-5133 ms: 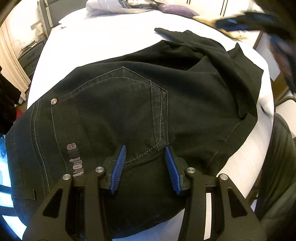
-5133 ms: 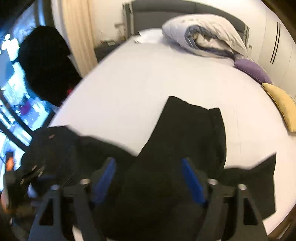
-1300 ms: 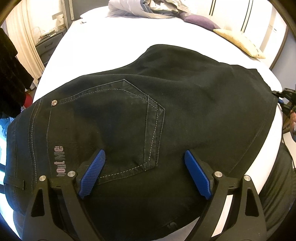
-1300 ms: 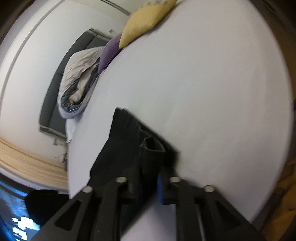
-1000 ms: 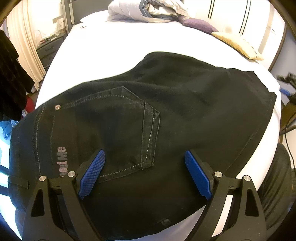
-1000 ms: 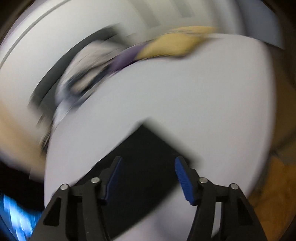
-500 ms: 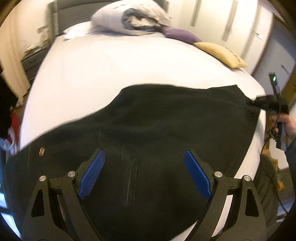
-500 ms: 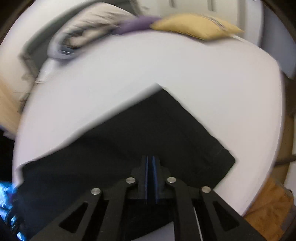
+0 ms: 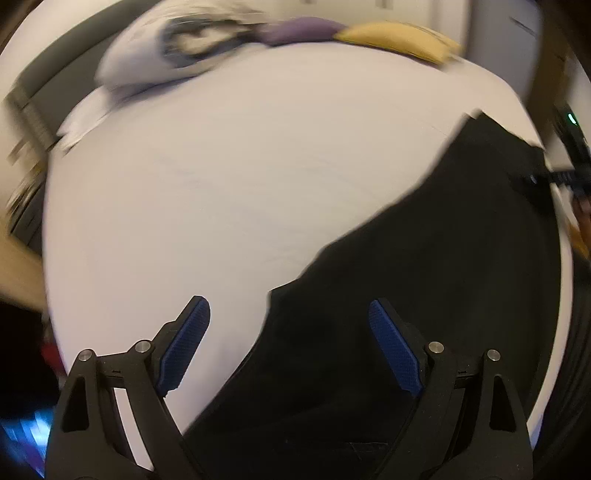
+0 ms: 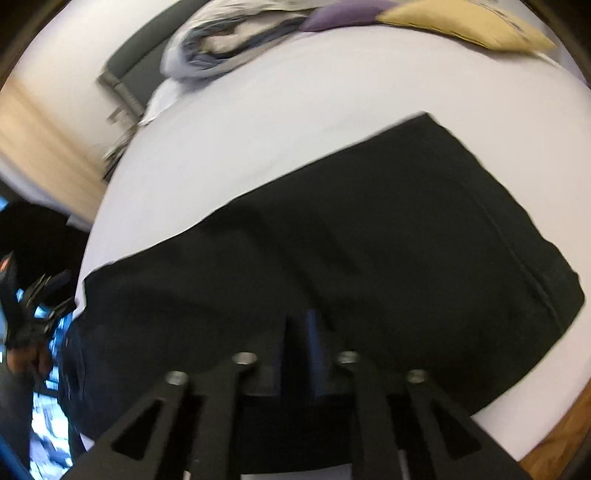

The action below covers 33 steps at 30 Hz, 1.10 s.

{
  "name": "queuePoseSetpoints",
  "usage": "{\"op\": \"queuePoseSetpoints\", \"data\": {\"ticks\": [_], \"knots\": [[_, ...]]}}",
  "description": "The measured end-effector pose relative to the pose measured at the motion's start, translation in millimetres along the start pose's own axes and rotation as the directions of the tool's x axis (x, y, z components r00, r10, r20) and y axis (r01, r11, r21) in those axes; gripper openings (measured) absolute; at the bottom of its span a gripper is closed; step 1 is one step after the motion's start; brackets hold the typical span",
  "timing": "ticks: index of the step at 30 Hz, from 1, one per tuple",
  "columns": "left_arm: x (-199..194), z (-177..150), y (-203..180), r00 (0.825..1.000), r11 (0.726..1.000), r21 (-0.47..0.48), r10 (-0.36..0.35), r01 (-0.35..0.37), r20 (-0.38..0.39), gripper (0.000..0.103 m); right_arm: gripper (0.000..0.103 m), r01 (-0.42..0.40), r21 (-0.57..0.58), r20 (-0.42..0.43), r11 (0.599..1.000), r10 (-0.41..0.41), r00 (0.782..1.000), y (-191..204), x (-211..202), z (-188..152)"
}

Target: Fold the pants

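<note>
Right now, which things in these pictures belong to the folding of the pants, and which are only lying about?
Belong to the job:
- black pants, spread on the white bed
- right gripper, closed at the pants' near edge
- left gripper, open above the pants

Just lying about:
- yellow pillow
- purple pillow
- bundled duvet

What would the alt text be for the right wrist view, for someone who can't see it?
The right tongs, jaws closed, grip the near edge of black pants lying lengthwise on a white bed. A rumpled duvet, a purple pillow and a yellow pillow lie beyond.
</note>
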<state>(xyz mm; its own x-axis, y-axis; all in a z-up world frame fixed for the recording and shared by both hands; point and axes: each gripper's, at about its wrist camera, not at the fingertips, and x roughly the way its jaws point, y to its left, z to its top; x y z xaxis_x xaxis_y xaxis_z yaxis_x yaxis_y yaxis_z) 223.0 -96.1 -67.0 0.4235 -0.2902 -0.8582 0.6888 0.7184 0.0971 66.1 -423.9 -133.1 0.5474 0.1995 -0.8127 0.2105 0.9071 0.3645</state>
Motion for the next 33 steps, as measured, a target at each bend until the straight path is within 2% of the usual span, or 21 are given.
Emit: {"op": "queuePoseSetpoints", "data": {"ticks": [4,6,7,9,12,13,14,16,18,19,21,22,23,24,25,27,28,29,31,32,33], "knots": [[41,3,1,0.991,0.996,0.088,0.023,-0.011,-0.128,0.085,0.03,0.005,0.008,0.011,1.0,-0.005,1.0,5,3,19],[56,1,-1,0.986,0.994,0.112,0.0,0.019,-0.169,0.053,0.03,0.019,-0.008,0.01,1.0,-0.019,1.0,10,5,20],[61,3,-3,0.986,0.994,0.112,-0.002,0.021,-0.169,0.048,0.03,0.03,-0.021,0.009,0.999,-0.03,1.0,12,5,20],[66,10,-6,0.985,0.99,0.118,0.088,-0.071,-0.146,0.019,0.03,0.048,-0.042,0.01,0.998,-0.048,0.999,17,8,20],[79,19,10,0.978,0.988,0.018,0.153,-0.152,-0.139,0.019,0.03,0.08,-0.071,0.014,0.994,-0.079,0.997,31,15,13],[81,21,17,0.967,0.976,-0.016,0.214,-0.218,-0.136,0.019,0.03,0.093,-0.085,0.015,0.992,-0.092,0.996,32,16,12],[85,21,26,0.939,0.948,-0.025,0.311,-0.318,-0.15,0.019,0.03,0.098,-0.091,0.017,0.991,-0.097,0.995,32,15,10],[85,18,42,0.911,0.92,-0.059,0.372,-0.387,-0.178,0.019,0.03,0.096,-0.087,0.017,0.992,-0.094,0.995,31,15,11],[72,18,52,0.859,0.866,-0.063,0.479,-0.496,-0.177,0.019,0.03,0.089,-0.064,0.014,0.994,-0.088,0.996,27,12,11],[58,20,55,0.857,0.856,-0.092,0.493,-0.509,-0.154,0.019,0.03,0.084,-0.042,0.018,0.996,-0.084,0.996,27,8,12],[24,24,51,0.922,0.904,-0.182,0.384,-0.388,-0.058,0.019,0.031,0.033,-0.008,0.04,0.999,-0.033,0.999,28,2,11],[12,27,37,0.964,0.946,-0.185,0.267,-0.265,-0.015,0.019,0.032,-0.005,-0.001,0.04,1.0,0.005,0.999,28,3,8],[12,31,25,0.987,0.974,-0.163,0.159,-0.159,-0.009,0.019,0.034,-0.001,-0.012,0.037,1.0,0.002,0.999,30,7,5],[15,31,10,0.999,0.992,-0.121,0.044,-0.045,-0.017,0.019,0.034,0.013,-0.03,0.044,0.999,-0.012,0.999,31,10,2],[23,32,-11,0.999,0.998,-0.062,-0.012,0.01,-0.036,0.019,0.034,0.015,-0.035,0.051,0.999,-0.013,0.999,31,11,1],[52,30,-39,0.994,1.0,0.025,0.01,-0.008,-0.109,0.019,0.034,0.003,-0.033,0.056,0.999,-0.001,0.998,27,12,1],[70,29,-41,0.99,0.999,0.025,0.04,-0.037,-0.135,0.02,0.028,0.003,-0.029,0.053,1.0,-0.002,0.999,22,10,0],[79,31,-36,0.992,0.999,-0.017,0.049,-0.051,-0.113,0.02,0.014,0.014,-0.019,0.05,1.0,-0.013,0.999,17,9,0],[83,38,-11,0.993,0.985,-0.151,0.074,-0.088,-0.093,0.025,0.0,0.03,0.029,0.045,0.999,-0.031,0.999,3,4,2],[87,49,3,0.981,0.964,-0.195,0.16,-0.179,-0.112,0.025,0.0,0.028,0.051,0.05,0.998,-0.03,0.998,-2,0,2],[87,52,12,0.947,0.93,-0.192,0.288,-0.312,-0.144,0.025,0.0,0.042,0.064,0.056,0.997,-0.045,0.997,-6,-4,2]]}}
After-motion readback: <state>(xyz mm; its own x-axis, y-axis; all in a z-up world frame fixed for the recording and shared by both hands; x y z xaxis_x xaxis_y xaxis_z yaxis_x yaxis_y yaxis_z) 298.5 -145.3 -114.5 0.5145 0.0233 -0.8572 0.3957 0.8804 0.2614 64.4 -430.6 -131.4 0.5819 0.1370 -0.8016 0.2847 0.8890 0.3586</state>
